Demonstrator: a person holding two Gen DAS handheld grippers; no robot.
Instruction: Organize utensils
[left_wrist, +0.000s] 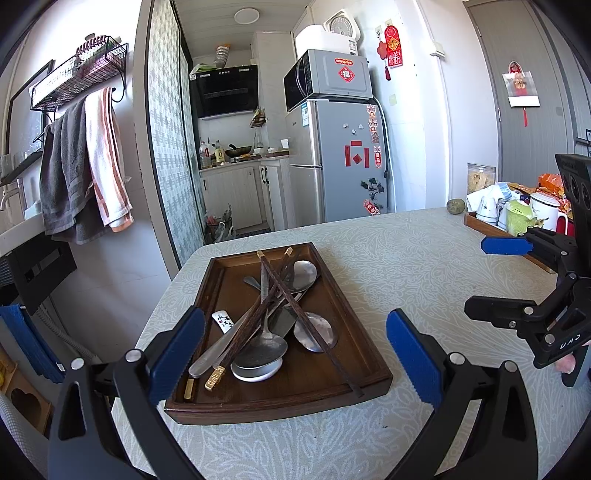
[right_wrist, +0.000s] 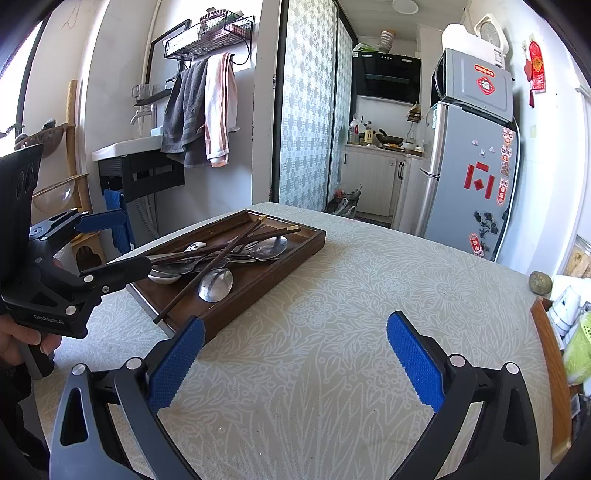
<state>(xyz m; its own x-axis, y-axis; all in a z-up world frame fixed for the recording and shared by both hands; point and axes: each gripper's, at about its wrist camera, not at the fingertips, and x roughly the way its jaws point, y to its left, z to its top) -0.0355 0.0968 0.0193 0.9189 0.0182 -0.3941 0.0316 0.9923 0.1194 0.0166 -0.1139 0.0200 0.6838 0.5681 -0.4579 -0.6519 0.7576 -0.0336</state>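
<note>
Left hand-held gripper (left_wrist: 295, 347) spread wide, empty, hovering at the near edge of the tray (left_wrist: 364, 354). Right hand-held gripper (right_wrist: 295, 350) also spread, empty, over bare worktop (right_wrist: 332, 280) just right of the tray. Utensils all in the tray, in a crossed pile: dark chopsticks (left_wrist: 295, 295) over metal spoons (left_wrist: 316, 330), white ceramic spoon (left_wrist: 255, 371) underneath near the front. Tray sits at the worktop's left edge.
</note>
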